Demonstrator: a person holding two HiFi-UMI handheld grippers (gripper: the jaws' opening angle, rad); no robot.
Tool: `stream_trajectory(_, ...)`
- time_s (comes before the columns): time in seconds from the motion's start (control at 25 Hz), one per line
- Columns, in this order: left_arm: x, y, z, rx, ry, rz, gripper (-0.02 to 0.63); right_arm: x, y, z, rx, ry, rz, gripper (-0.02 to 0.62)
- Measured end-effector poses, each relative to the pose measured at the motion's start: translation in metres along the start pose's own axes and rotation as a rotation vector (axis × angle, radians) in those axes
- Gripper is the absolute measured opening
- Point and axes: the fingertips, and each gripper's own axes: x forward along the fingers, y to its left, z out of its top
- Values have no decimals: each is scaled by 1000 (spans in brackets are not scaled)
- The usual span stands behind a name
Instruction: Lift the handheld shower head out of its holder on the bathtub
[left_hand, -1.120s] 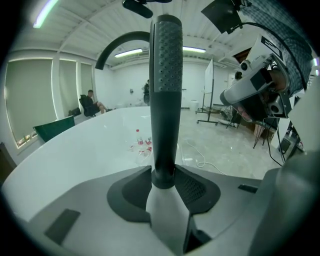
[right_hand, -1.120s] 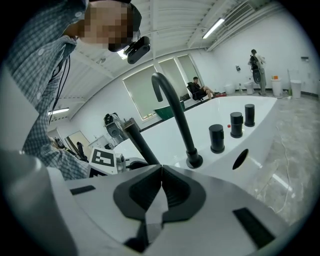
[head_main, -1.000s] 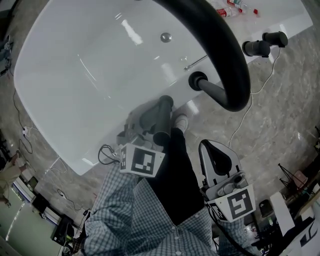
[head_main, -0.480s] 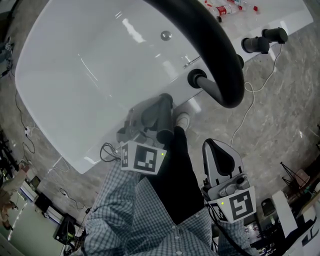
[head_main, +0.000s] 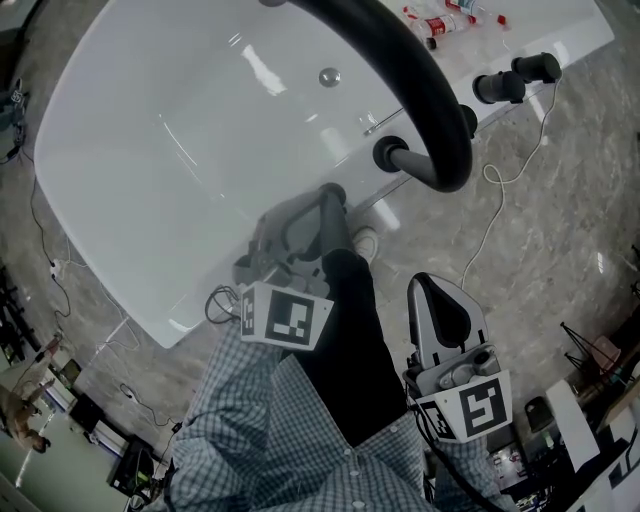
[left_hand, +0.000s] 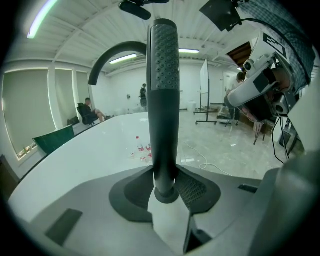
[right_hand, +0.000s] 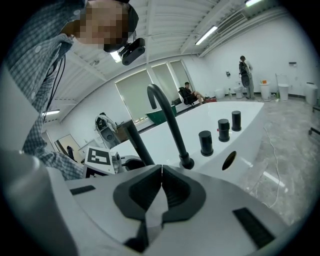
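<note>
The left tool (left_hand: 165, 194) is clamped on the shower head (left_hand: 164, 85), whose dark handle stands upright between its jaws at the rim of the bathtub (head_main: 180, 150). The lift looks under way. The right tool (right_hand: 160, 182) is closed on nothing and held back. Next, I judge, a steady straight raise, grip kept firm.

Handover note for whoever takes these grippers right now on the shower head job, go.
Left gripper: shut on the shower head, by its handle, at the near rim of the bathtub.
Right gripper: shut, empty, held back beside the person's body.
Done: grasp made.
Left: the holder is hidden, so I cannot tell if the head is clear of it. Probably lift until it is free, minding the curved spout beside it.
</note>
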Motion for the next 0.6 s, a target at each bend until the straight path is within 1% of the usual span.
stream_trajectory(0.24,-16,2,18,15,-18,0,124,-10,8,15,-14,-27,-15,18)
stream_trajectory(0.6,-50,6,58,11,-73,16,124,-35,26,41,-35,-77,-37,17)
